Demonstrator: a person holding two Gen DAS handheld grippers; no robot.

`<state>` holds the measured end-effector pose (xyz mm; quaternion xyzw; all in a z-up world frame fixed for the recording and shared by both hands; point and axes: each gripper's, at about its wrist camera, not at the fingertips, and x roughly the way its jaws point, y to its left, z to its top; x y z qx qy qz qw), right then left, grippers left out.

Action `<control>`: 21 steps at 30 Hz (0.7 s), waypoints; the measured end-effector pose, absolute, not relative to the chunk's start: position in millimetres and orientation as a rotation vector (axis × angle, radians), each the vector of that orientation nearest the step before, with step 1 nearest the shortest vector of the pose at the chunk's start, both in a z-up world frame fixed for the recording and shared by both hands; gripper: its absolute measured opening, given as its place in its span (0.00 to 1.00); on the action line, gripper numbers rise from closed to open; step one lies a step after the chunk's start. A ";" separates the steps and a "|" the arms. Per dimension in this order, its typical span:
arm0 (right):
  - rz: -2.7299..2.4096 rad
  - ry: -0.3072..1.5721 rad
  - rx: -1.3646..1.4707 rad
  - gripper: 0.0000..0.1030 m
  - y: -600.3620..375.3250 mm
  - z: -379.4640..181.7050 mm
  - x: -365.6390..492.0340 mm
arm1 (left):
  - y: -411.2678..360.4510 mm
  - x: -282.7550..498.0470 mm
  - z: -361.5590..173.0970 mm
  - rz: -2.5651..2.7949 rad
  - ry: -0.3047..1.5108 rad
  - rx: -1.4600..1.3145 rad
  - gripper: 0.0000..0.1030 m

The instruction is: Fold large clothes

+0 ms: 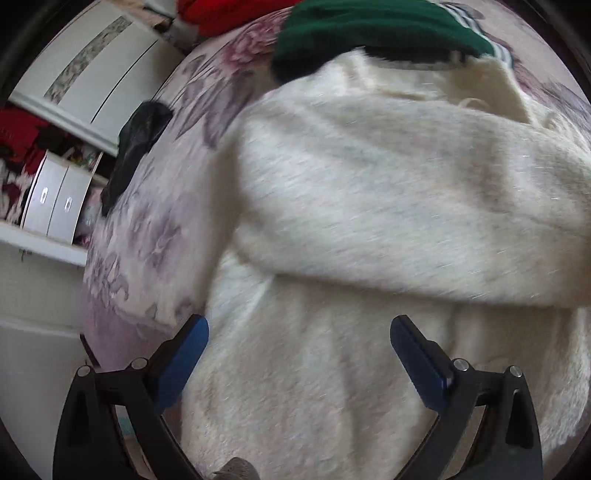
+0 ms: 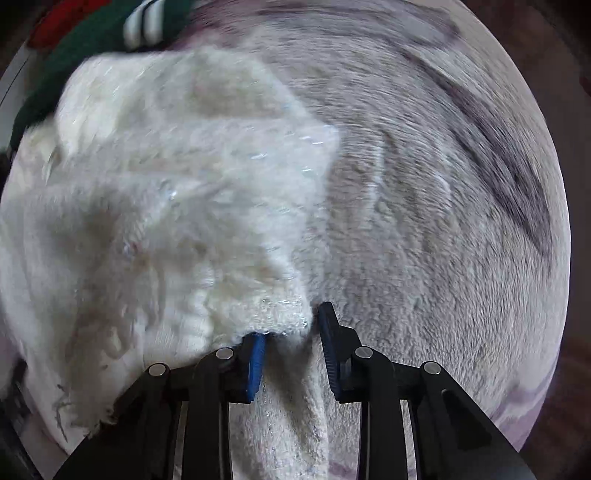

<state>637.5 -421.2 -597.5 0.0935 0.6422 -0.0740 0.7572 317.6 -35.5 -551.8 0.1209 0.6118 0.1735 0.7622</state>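
Observation:
A fluffy cream-white sweater [image 1: 369, 206] lies on the floral bedspread [image 1: 147, 229], one part folded across its body. My left gripper [image 1: 299, 332] is open just above the sweater's lower part and holds nothing. In the right wrist view the sweater [image 2: 155, 206] fills the left half. My right gripper [image 2: 290, 325] has its jaws partly closed around a fold of the sweater's edge [image 2: 284, 317]; the fabric sits between the blue pads [image 2: 256, 358].
A green garment with white stripes [image 1: 373, 33] lies at the far end of the sweater and also shows in the right wrist view [image 2: 92, 40]. A red garment [image 1: 229, 14] lies beyond it. A dark cloth [image 1: 136, 140] sits at the bed's left edge. White shelves and drawers [image 1: 55, 206] stand left.

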 end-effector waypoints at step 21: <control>-0.006 1.723 0.344 0.56 -448.7 -612.9 486.1 | -29.7 212.0 -542.1 0.531 1.405 0.158 0.99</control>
